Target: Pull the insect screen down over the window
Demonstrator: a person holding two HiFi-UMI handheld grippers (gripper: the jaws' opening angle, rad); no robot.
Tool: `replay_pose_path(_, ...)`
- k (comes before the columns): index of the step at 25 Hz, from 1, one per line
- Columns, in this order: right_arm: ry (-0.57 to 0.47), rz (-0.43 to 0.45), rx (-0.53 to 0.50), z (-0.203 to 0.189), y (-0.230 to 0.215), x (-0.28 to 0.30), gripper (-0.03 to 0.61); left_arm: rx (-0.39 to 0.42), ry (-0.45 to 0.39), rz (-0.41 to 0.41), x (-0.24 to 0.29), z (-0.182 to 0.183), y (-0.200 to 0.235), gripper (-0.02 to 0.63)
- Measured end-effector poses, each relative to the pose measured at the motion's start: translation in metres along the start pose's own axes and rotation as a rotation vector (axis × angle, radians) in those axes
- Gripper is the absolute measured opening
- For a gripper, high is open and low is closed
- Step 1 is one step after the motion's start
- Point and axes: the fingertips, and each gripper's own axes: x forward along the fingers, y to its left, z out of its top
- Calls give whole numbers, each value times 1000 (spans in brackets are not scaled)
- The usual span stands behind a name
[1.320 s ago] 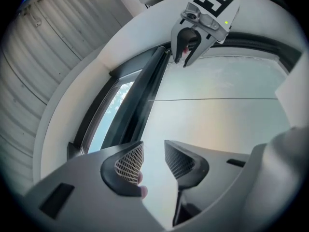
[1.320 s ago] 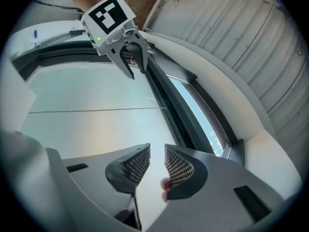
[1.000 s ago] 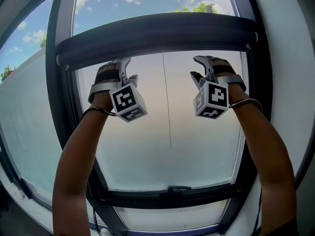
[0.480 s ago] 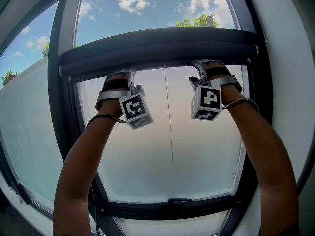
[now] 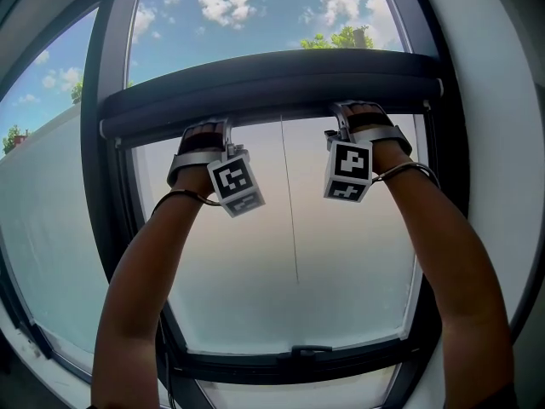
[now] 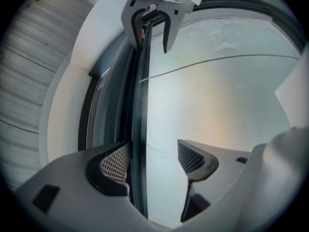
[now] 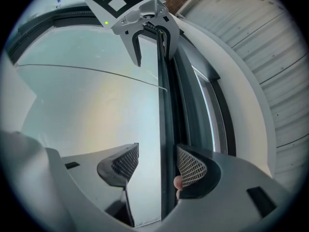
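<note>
At the upper part of the window (image 5: 289, 254) we list the insect screen's dark pull bar (image 5: 272, 83), lying level across the pane with the screen not yet drawn down. We enter the left gripper (image 5: 225, 129) and the right gripper (image 5: 341, 112) as raised to the bar's lower edge, one toward each end. The step in hand, we judge, is taking hold of the bar. The left fingers (image 6: 116, 164) are spread, the bar's edge between them and unpressed. The right fingers (image 7: 191, 166) have just been opening and stand wide about the same edge. Next, both pairs must close, then pull down evenly. Only the head view gives us the thin cord (image 5: 290, 203) hanging at mid-bar. Only the gripper views show the gaps at the pads.
</note>
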Motion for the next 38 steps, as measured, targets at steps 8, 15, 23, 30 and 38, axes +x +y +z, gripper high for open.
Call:
replay_pose_path(8, 18, 52, -33, -6, 0, 4, 227, -4, 8, -10, 6, -2, 1, 293)
replay_pose_path(15, 38, 82, -19, -8, 4, 7, 227, -8, 14, -62, 6, -2, -3, 293)
replay_pose_path(23, 90, 191, -21, -8, 7, 4, 227, 17, 39, -177, 1, -2, -6, 293)
replay_pose_path(30, 114, 200, -24, -8, 13, 1, 227, 1, 32, -210, -4, -1, -12, 293)
replay_pose_path(38, 114, 236, -11, -6, 33, -13, 227, -26, -30, -327, -21, 0, -33, 293)
